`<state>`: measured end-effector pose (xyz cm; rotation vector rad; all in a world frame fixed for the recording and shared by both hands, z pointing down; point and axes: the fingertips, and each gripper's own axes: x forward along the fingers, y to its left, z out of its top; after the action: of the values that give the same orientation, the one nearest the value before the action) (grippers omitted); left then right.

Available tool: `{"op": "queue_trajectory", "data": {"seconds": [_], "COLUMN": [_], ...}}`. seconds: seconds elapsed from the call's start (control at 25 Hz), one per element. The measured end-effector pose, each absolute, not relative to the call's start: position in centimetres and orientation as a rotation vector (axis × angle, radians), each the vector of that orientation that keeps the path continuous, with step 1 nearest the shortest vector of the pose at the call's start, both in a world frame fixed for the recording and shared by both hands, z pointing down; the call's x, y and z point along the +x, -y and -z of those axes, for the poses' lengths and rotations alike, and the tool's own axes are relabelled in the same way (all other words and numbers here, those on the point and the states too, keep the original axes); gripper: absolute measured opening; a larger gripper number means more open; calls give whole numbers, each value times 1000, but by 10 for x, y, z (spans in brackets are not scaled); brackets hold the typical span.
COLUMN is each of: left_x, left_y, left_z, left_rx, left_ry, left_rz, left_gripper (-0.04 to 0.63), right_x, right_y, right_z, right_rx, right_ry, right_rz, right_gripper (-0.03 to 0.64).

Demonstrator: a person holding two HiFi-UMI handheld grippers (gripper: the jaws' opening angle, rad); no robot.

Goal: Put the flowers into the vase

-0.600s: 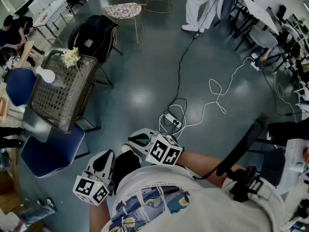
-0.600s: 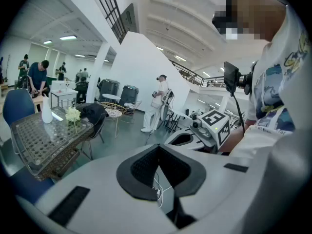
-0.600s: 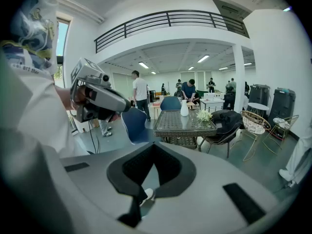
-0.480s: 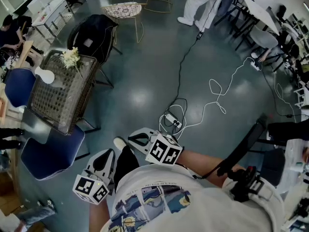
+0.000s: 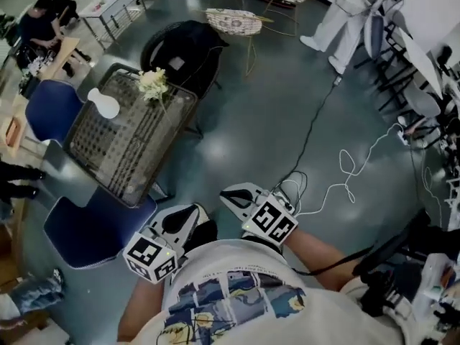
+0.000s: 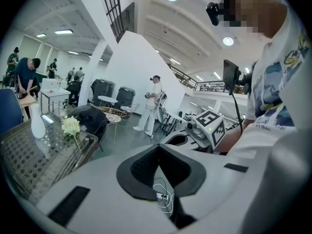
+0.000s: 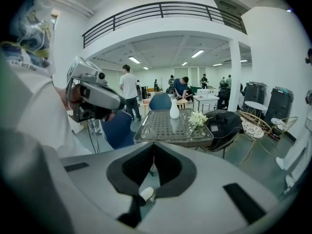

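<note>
The white flowers (image 5: 153,83) lie on the far corner of a small mesh-topped table (image 5: 133,146), with a white vase (image 5: 104,104) standing upright near them. Both grippers are held close to my body, well short of the table. My left gripper (image 5: 184,218) is shut and empty. My right gripper (image 5: 234,193) is also shut with nothing in it. The right gripper view looks past its jaws at the vase (image 7: 174,109), the flowers (image 7: 197,118) and the table (image 7: 165,130). In the left gripper view the flowers (image 6: 71,126) and vase (image 6: 37,125) show at the left.
Blue chairs (image 5: 86,228) (image 5: 50,110) stand at the table's near and left sides. A chair draped with a black jacket (image 5: 183,49) is behind it, a wicker seat (image 5: 233,21) beyond. Cables (image 5: 338,182) trail over the floor at the right. People stand and sit around the room.
The table with flowers and vase has shifted rightward and nearer in the head view as I step toward it. Both grippers stay shut, close to my body.
</note>
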<state>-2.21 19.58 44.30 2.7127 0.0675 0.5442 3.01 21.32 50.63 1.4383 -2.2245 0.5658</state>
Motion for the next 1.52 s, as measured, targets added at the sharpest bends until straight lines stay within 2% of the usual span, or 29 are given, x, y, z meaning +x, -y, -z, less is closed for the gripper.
{"op": "queue_trajectory", "data": {"seconds": [0.28,0.36,0.44,0.48,0.92,1.2,1.52], "left_x": [-60,-68,-74,-75,-60,-11,-15], "left_y": [-89,-67,-51,-43,87,168,199], "left_z": [-436,-439,-445,-449,-466,-441,-452], "left_rx": [2715,2696,2666,2653,2517,2458,2329], "left_ry": [19,63,107,129,540,782,1013], "left_rz": [-540,-522,-503,-498,-510,-484,-490], "left_gripper": [9,9,9,9,9,9,9], "right_x": [17,18,24,29,128,179,199], "right_y": [-103,-75,-46,-30,209,346,432], "right_z": [-509,-515,-522,-526,-575,-624,-724], "right_rx": [1398,1380,1363,1357,1306,1176,1127], "right_ry": [2206,2199,2194,2194,2225,2205,2103], "right_rz": [-624,-652,-679,-685,-816,-889,-1186], "right_gripper": [14,60,144,153,163,213,262]}}
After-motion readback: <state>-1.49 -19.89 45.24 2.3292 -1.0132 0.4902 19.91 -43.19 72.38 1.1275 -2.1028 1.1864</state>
